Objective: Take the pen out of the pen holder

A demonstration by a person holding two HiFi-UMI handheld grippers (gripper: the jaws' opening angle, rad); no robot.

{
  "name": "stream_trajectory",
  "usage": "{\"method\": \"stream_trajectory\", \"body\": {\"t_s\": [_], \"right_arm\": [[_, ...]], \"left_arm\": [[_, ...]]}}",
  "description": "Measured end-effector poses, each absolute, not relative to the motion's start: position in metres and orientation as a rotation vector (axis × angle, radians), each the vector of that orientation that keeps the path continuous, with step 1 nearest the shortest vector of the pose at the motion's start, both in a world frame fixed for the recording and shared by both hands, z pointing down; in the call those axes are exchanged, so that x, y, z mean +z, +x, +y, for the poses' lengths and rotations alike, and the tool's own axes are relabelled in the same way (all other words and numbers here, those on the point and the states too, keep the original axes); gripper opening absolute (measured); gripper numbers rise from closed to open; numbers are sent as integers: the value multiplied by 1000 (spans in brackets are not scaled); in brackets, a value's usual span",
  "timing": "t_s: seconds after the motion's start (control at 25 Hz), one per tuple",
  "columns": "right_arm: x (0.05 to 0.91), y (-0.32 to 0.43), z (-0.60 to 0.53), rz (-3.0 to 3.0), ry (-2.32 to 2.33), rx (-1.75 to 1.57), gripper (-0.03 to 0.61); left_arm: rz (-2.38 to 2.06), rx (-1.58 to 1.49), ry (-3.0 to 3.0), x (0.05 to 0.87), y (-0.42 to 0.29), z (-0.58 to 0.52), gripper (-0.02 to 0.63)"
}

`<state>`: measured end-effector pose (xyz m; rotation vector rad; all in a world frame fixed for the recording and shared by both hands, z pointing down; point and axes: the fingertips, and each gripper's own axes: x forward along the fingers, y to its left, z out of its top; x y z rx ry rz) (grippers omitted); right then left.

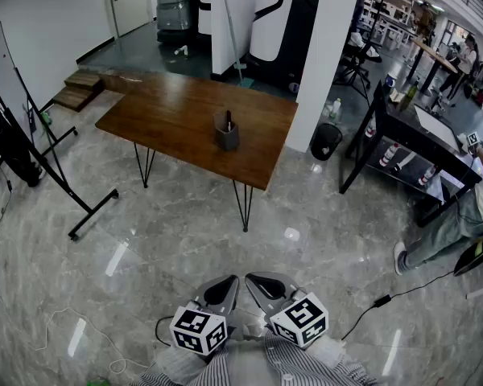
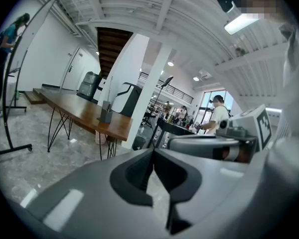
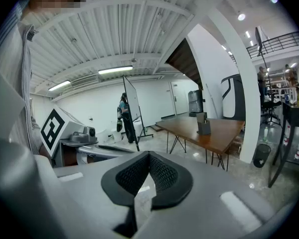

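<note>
A grey pen holder [image 1: 226,133] stands near the middle of a brown wooden table [image 1: 169,111], with a dark pen [image 1: 229,121] sticking up out of it. The holder also shows far off in the left gripper view [image 2: 105,114] and the right gripper view [image 3: 204,125]. Both grippers hang close to my body, well short of the table. My left gripper [image 1: 230,281] has its jaws together with nothing between them, tips meeting in its own view [image 2: 153,151]. My right gripper [image 1: 252,280] is likewise shut and empty [image 3: 149,154].
A whiteboard on a wheeled stand [image 1: 16,103] stands left of the table. A white pillar [image 1: 326,47] and a black bin [image 1: 326,141] are at the table's right end. A dark desk [image 1: 419,135] with a seated person [image 1: 447,223] is at the right. Cables [image 1: 370,308] lie on the floor.
</note>
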<state>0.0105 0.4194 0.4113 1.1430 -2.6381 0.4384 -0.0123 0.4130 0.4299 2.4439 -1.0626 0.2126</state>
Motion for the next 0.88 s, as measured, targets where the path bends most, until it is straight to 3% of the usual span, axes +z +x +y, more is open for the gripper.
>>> {"method": "stream_trajectory", "body": {"t_s": [0.44, 0.88], "right_arm": [[420, 15, 347, -2634, 1145, 469, 0], [405, 13, 180, -2637, 1253, 455, 0]], "left_arm": [[-1106, 179, 2447, 431, -14, 330, 8], [-1024, 164, 2509, 411, -17, 167, 8]]}}
